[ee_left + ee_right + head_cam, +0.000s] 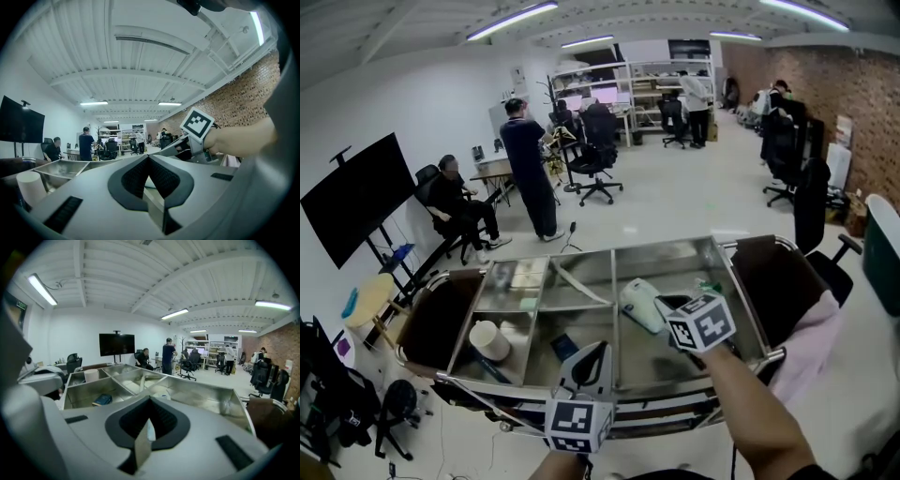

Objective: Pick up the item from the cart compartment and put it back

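Right gripper: jaws pinched tight on the thin edge of a pale white soft pouch. The pouch sits in the right bay of the stainless steel compartment cart. Left gripper: jaws closed together, nothing between, at the middle bay's near edge. The pouch is at its 1 o'clock.

Pale, whitish, oblong item, tilted in the cart's right compartment close to its left divider, one end pinched in the right gripper.
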A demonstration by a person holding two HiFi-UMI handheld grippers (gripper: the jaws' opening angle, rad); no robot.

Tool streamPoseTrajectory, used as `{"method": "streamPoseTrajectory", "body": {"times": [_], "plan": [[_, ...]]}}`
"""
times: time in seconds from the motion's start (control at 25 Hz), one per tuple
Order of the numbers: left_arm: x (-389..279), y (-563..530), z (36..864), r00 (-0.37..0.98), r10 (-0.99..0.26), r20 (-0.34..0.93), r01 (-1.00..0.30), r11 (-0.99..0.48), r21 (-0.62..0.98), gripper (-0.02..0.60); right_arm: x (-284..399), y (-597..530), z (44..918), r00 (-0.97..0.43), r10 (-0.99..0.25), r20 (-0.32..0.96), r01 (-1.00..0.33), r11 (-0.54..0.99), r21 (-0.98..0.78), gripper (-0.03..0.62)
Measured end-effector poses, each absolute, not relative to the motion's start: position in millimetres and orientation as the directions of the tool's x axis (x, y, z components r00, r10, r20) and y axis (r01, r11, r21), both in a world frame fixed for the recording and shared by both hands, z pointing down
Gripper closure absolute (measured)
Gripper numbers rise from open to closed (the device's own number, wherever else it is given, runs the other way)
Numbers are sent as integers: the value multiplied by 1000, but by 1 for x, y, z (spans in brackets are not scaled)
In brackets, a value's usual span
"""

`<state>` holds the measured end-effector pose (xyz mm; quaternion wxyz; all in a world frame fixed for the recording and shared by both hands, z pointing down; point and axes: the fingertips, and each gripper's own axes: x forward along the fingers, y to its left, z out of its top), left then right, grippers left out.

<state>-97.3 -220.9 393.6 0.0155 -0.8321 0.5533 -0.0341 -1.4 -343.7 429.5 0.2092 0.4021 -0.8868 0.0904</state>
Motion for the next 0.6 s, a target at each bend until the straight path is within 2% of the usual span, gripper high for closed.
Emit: {"method": "streamPoseTrajectory", "body": {"times": [0.32, 0.6], "plan": [[-96, -220, 396, 385, -922, 48, -920, -387, -60, 582, 30, -278, 390, -642, -720, 266, -752, 659, -31, 588], [-90, -216, 393, 392, -919, 42, -917, -394, -65, 581, 54, -250, 375, -642, -740, 199, -762, 645, -58, 588]]}}
